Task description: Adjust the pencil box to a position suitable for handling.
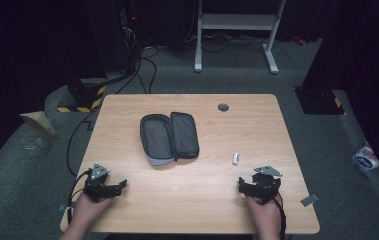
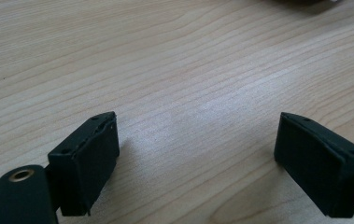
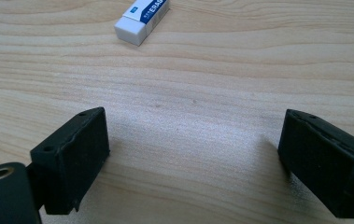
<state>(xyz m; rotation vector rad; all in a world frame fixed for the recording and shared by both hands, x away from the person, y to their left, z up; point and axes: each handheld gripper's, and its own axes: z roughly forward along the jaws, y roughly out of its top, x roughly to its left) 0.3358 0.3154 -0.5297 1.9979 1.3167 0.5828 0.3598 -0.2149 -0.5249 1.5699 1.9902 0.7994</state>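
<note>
A dark grey pencil case [image 1: 169,137] lies unzipped and spread open on the middle of the wooden table [image 1: 127,115]. A small white eraser [image 1: 236,158] with a blue sleeve lies to its right, and in the right gripper view the eraser [image 3: 142,17] sits just beyond the jaws. My left gripper [image 1: 119,186] rests near the front left edge, open, with bare wood between its jaws [image 2: 195,154]. My right gripper [image 1: 242,186] rests near the front right edge, open and empty [image 3: 193,158], a short way in front of the eraser.
A round grommet [image 1: 223,107] is set in the table's far edge. Beyond the table stand a white desk frame [image 1: 237,30], cables and dark equipment on grey carpet. A small packet [image 1: 365,159] lies on the floor at right.
</note>
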